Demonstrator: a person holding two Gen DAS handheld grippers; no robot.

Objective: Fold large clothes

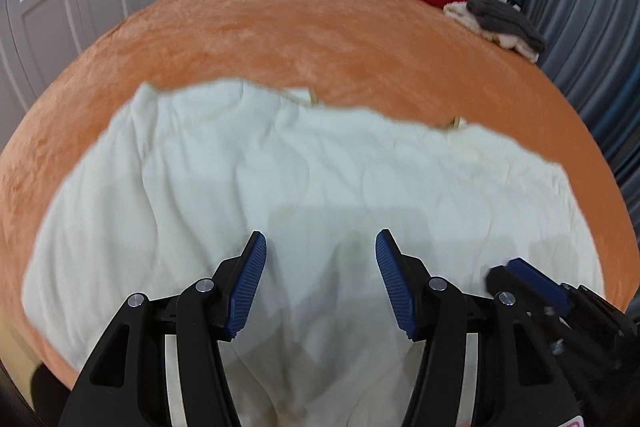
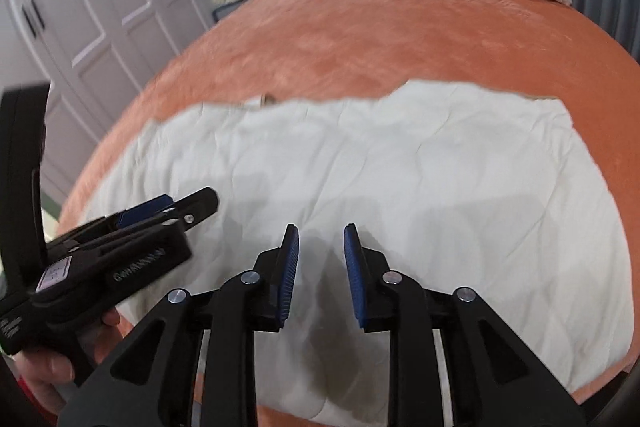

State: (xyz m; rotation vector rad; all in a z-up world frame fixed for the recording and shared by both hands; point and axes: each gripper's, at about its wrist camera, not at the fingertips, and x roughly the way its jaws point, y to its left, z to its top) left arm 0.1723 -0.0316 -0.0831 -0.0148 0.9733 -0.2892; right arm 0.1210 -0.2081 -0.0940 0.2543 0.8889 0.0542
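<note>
My left gripper gapes wide, right gripper narrow, both empty above the folded white quilt spread beyond my fingertips; next grip should catch all layers squarely.

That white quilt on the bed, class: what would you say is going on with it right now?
A person holds a hand-held gripper in each hand above a white quilt spread on an orange bedspread. The left hand-held gripper and the right hand-held gripper both stand open with nothing between their fingers, so the quilt lies free. The quilt looks partly folded, with a doubled far edge. Other clothes are piled at the far end of the bed.
</note>
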